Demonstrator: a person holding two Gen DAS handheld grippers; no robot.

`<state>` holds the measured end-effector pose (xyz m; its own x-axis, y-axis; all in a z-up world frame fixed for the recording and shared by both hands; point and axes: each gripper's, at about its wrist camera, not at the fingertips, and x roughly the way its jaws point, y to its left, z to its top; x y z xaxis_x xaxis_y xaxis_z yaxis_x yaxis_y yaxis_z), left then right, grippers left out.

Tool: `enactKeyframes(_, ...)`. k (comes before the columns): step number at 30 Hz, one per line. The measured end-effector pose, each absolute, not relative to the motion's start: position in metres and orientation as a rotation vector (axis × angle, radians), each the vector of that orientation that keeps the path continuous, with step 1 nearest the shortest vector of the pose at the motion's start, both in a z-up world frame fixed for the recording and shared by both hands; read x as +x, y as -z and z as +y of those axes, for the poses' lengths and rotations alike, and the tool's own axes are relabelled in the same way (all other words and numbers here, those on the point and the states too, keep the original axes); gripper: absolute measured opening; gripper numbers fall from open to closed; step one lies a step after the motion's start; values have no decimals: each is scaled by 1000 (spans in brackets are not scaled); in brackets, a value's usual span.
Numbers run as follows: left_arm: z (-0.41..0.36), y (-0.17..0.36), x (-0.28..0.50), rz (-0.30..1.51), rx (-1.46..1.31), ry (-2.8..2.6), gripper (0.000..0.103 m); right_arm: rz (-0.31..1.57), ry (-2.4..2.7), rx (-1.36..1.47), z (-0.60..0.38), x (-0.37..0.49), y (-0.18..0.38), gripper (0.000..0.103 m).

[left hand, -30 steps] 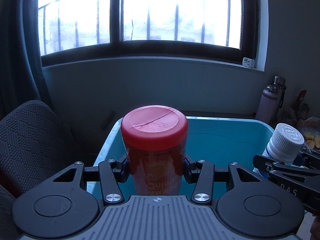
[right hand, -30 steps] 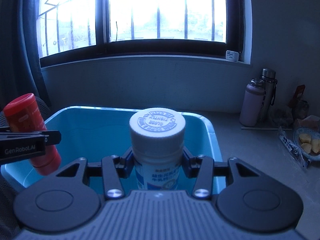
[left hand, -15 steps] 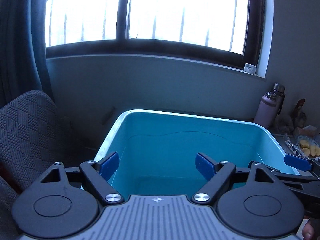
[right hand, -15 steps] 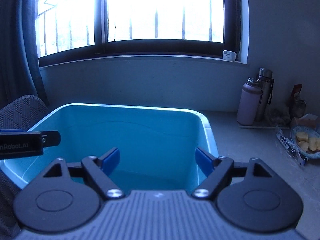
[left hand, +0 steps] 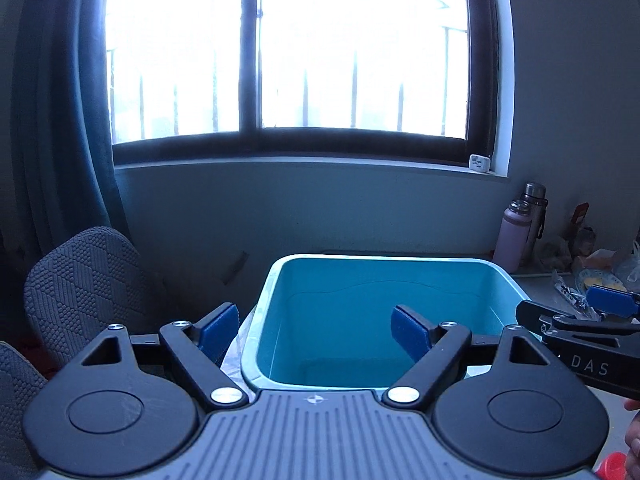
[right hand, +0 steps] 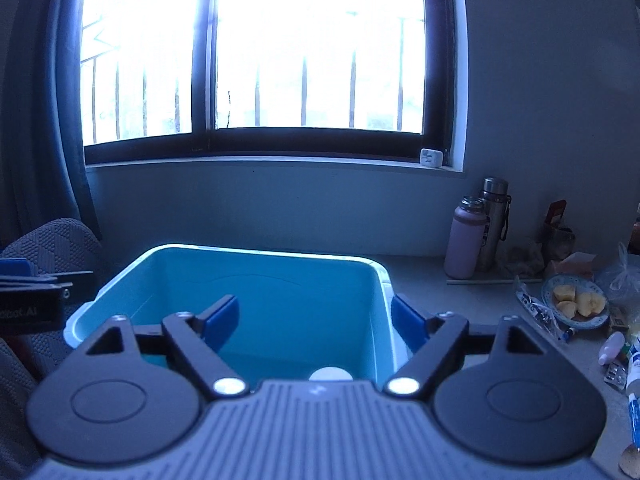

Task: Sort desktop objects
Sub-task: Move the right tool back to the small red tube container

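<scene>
- Hanging over the teal bin [left hand: 332, 308], the left gripper [left hand: 314, 330] has its fingers spread wide with nothing between them; its jaws have only just been opening.
- The right gripper [right hand: 316, 320] is likewise wide apart and empty over the same bin, its jaws having just opened further.
- Only the right wrist view shows a white round cap [right hand: 331, 374] low inside the bin at 6 o'clock, half hidden by the gripper body; what it belongs to cannot be told.
- Only the left wrist view shows a red object [left hand: 610, 468] at the 5 o'clock corner, outside the bin, beside the edge of a hand [left hand: 634, 440].
- Each view catches the other gripper: at 3 o'clock in the left view, at 9 o'clock in the right.
- The right view shows more of the table [right hand: 472, 300]: a pink bottle [right hand: 466, 240] and a steel flask [right hand: 494, 220] touching side by side at 2 o'clock, a plate of yellow pieces [right hand: 576, 304] at 3 o'clock, and small tubes [right hand: 634, 364] below it.
- The left view shows more of a grey chair [left hand: 84, 284] at 9 o'clock.
</scene>
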<state>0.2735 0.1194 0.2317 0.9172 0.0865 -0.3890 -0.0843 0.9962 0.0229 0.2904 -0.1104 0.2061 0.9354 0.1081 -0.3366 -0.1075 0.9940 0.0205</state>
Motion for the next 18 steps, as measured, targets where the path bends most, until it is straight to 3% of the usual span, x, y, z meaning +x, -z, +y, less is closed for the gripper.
enactKeyframes(8, 131, -230, 175, 393, 10, -80, 86, 325, -105, -19, -103, 206, -204, 89)
enactKeyframes(18, 134, -170, 67, 426, 9, -93, 86, 363, -76, -46, -121, 114, -151, 89)
